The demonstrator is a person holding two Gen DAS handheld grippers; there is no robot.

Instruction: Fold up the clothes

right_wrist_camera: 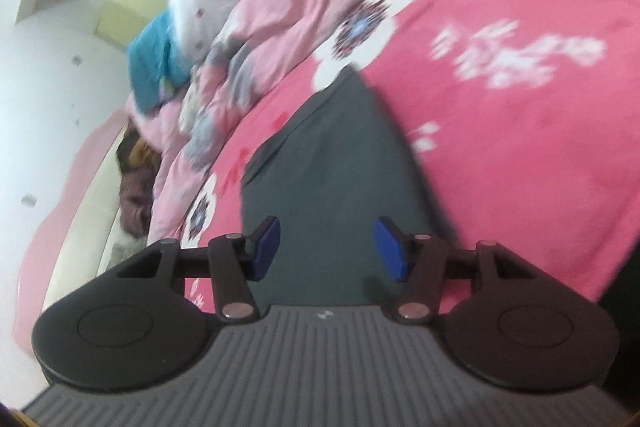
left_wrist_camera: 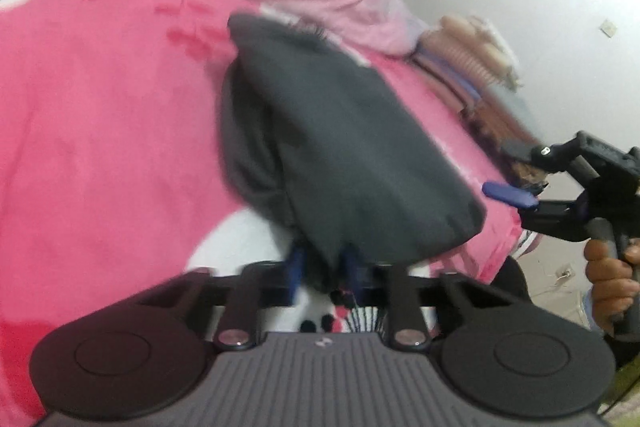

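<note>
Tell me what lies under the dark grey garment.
The dark grey folded garment lies on a pink floral bedsheet, visible all around it. The left hand-held gripper pinches its near edge. Whatever sits directly beneath the cloth is covered.

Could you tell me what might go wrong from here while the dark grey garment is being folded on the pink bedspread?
1. Only the left gripper pinches the dark grey garment, at one bunched edge; the cloth may slip out or fold crookedly.
2. The right gripper is open and holds nothing, so that side may sag.
3. The crumpled pink quilt lies close by on the bedspread and could get in the way.
</note>
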